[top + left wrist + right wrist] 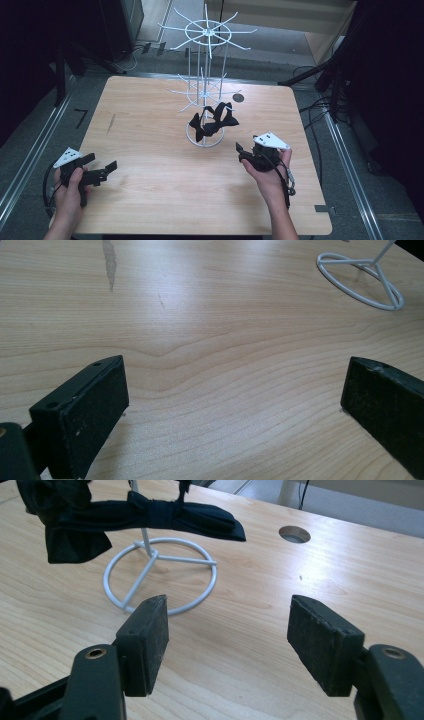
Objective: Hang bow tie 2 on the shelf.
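Both tongs gaping, nothing in them: right tongs near the black bow tie on the white rack, left tongs low over the worktop.

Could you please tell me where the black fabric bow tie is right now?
In the high view, the black fabric bow tie hangs low on the white wire display rack, above its ring base, mid-table, ahead and left of the right hand-held gripper.

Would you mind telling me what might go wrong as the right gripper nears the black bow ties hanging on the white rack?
1. The wire rack is tall on a small ring base; tugging a bow tie could tip it.
2. The bow ties hang bunched, so the open right gripper might snag two.
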{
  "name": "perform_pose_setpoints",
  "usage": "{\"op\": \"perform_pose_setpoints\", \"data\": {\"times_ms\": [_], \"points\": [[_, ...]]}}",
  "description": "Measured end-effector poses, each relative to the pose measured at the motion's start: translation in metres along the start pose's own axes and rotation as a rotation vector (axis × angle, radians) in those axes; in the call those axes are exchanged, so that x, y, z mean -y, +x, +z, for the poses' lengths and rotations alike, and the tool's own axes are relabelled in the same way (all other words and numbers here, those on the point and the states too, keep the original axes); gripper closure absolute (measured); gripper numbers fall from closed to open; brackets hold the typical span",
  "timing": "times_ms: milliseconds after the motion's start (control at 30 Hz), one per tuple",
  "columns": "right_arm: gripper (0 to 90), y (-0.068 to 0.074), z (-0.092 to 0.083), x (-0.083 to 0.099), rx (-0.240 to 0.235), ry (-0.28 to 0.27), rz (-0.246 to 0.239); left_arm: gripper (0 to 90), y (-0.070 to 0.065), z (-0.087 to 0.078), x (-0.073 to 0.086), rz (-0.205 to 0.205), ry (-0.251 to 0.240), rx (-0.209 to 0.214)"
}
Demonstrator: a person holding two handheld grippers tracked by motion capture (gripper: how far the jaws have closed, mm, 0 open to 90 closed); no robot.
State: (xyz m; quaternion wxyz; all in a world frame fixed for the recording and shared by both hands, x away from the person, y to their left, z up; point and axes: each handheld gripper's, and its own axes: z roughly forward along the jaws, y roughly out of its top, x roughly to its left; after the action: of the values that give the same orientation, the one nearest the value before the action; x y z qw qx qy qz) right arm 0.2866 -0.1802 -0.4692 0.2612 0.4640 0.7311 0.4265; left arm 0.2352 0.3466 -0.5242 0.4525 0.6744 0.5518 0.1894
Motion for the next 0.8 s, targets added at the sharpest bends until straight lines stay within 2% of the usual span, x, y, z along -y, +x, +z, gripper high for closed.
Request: {"op": "perform_pose_setpoints", "data": {"times_ms": [600, 800], "points": [[30.3, -0.023, -0.008, 0.023, 0.038, 0.039, 0.026, 0.0, 0.0, 0.0, 0.0, 0.001, 0.0, -0.001], [25.7, -0.031, -0.013, 0.03, 0.038, 0.04, 0.035, 0.0, 0.0, 0.0, 0.0, 0.001, 0.0, -0.001]]}}
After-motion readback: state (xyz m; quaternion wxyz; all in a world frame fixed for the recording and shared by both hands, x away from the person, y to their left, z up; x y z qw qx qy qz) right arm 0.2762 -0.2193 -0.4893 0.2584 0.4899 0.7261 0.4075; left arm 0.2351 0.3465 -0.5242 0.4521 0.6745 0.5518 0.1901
